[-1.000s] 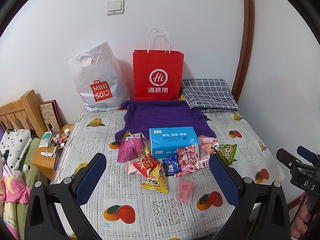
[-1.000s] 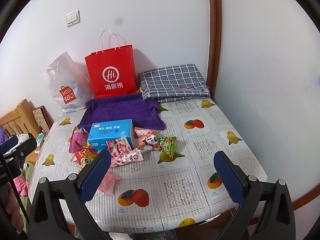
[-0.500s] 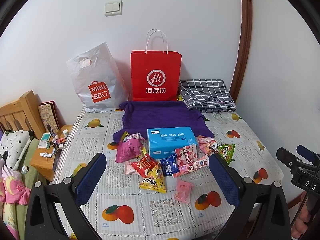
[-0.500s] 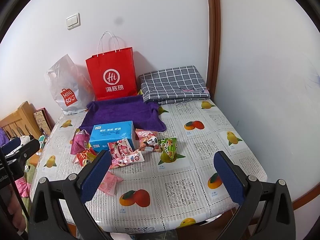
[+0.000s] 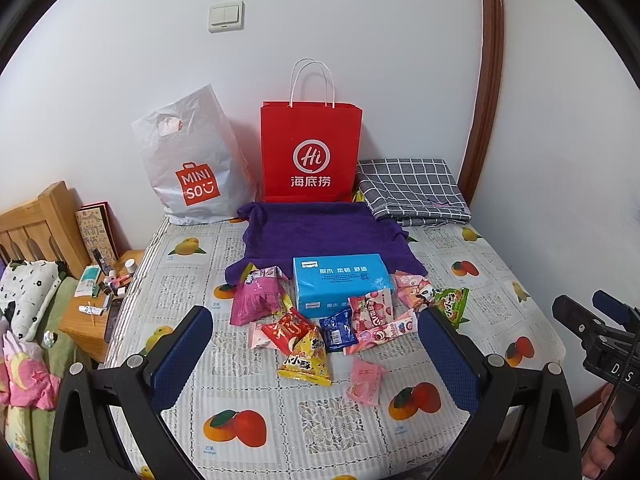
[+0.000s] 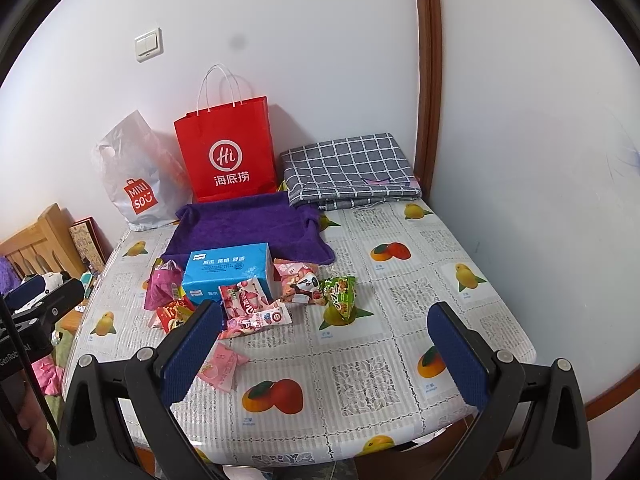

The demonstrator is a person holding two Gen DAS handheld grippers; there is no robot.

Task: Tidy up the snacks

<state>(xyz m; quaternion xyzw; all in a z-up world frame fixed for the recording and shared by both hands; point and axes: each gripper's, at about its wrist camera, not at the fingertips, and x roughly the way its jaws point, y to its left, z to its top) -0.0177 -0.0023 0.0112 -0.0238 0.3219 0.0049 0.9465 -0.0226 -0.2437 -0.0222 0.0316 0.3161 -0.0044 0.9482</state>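
Both jaws wide open, nothing held; left gripper (image 5: 314, 344) hovers before snack pile (image 5: 320, 320) (loose, overlapping), right gripper (image 6: 324, 344) alongside: pinch one edge packet first.

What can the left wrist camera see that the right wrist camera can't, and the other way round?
Only the left wrist view shows the yellow snack packet and the cluttered bedside stand. Only the right wrist view shows the table's near right corner. Both show the red paper bag, the white Miniso bag, the purple towel, the blue tissue box, the green snack packet and the checked cloth. Each view's own gripper, left and right, is open.
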